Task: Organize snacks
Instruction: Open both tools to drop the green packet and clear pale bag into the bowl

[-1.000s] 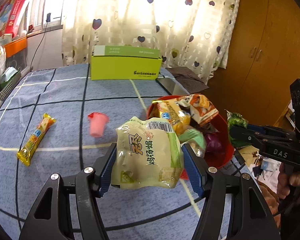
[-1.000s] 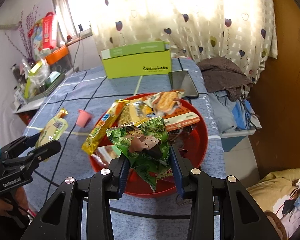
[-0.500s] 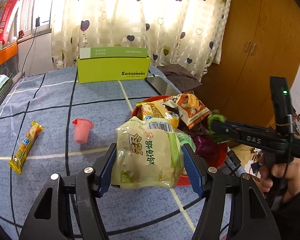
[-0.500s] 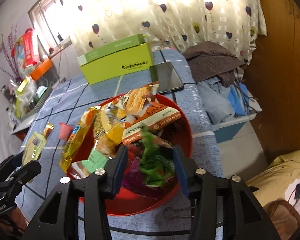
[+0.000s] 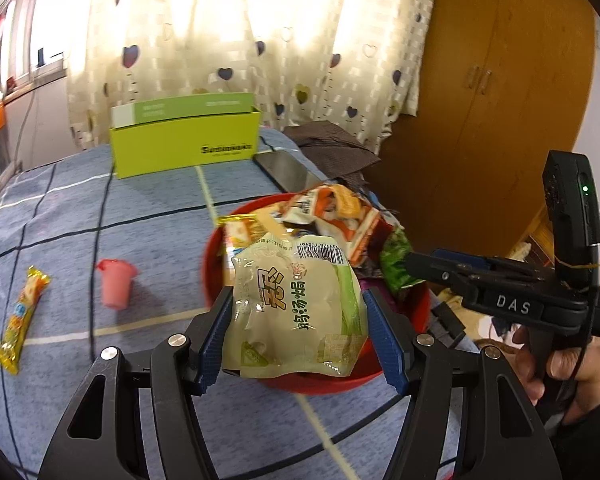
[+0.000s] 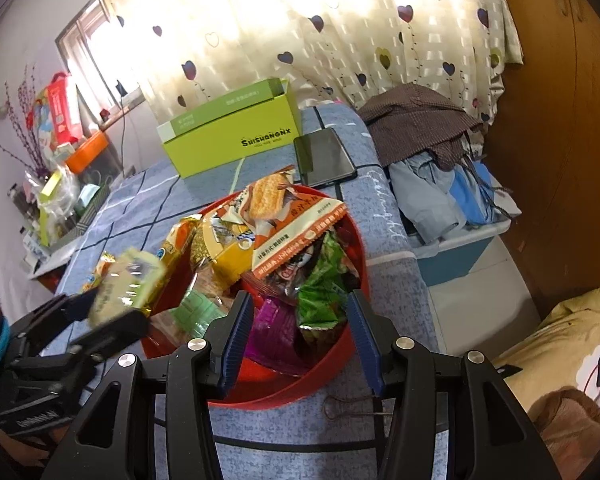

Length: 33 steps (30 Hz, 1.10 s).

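Note:
My left gripper [image 5: 298,294] is shut on a pale green snack packet [image 5: 292,320] and holds it above the near left rim of the red bowl [image 5: 212,256]. The bowl is heaped with several snack packets. My right gripper [image 6: 300,298] stands open over the bowl's near side [image 6: 300,384]. A green packet [image 6: 320,292] lies in the bowl beyond its fingers, untouched by the pads. The right wrist view shows the left gripper [image 6: 100,312] with its packet [image 6: 128,284] at the bowl's left. A yellow snack bar [image 5: 20,320] and a pink jelly cup [image 5: 116,284] lie loose on the blue checked cloth.
A lime-green box [image 6: 236,132] stands at the back of the table, with a dark phone [image 6: 324,156] beside it. A binder clip [image 6: 340,406] lies in front of the bowl. Clothes [image 6: 420,120] are piled off the right edge, and a wooden wardrobe [image 5: 500,100] is beyond.
My right gripper opened and the green packet dropped from it into the bowl. My left gripper carried its pale packet rightward, over the bowl's rim.

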{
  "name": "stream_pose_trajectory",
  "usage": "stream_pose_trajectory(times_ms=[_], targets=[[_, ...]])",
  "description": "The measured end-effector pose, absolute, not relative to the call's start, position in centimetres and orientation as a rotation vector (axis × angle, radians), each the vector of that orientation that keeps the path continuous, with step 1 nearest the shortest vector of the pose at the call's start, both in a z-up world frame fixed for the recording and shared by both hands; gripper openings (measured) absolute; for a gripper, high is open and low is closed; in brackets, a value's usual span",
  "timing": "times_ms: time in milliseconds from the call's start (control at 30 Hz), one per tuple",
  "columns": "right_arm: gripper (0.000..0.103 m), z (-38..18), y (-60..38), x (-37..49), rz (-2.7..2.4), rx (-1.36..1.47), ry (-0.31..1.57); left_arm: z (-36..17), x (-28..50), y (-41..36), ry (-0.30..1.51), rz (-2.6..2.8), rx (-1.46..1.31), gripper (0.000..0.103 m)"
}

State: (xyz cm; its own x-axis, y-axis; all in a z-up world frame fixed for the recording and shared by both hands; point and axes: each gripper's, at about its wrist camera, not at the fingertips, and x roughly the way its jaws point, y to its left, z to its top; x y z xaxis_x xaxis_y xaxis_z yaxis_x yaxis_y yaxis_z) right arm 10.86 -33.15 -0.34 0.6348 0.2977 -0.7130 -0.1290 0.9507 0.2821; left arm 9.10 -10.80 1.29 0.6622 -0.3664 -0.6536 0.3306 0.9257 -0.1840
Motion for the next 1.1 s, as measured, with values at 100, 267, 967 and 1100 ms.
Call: stream_pose_trajectory(times_ms=[100, 267, 967, 1100], targets=[[0.047, -0.4, -33.7, 10.8, 0.239, 0.219, 0.849, 0.7, 9.7, -12.2, 0.764, -0.431, -0.033, 0.064], [0.047, -0.7, -34.3, 10.6, 0.232, 0.229, 0.853, -0.3, 10.9, -14.3, 0.794, -0.490, -0.006, 0.064], [0.048, -0.2, -33.4, 9.8, 0.238, 0.194, 0.850, 0.5, 10.9, -13.9, 0.740, -0.529, -0.020, 0.065], [0.048, 0.3, -31.7, 9.0, 0.255, 0.167, 0.845, 0.6, 10.2, -13.2, 0.743, -0.523, -0.020, 0.065]])
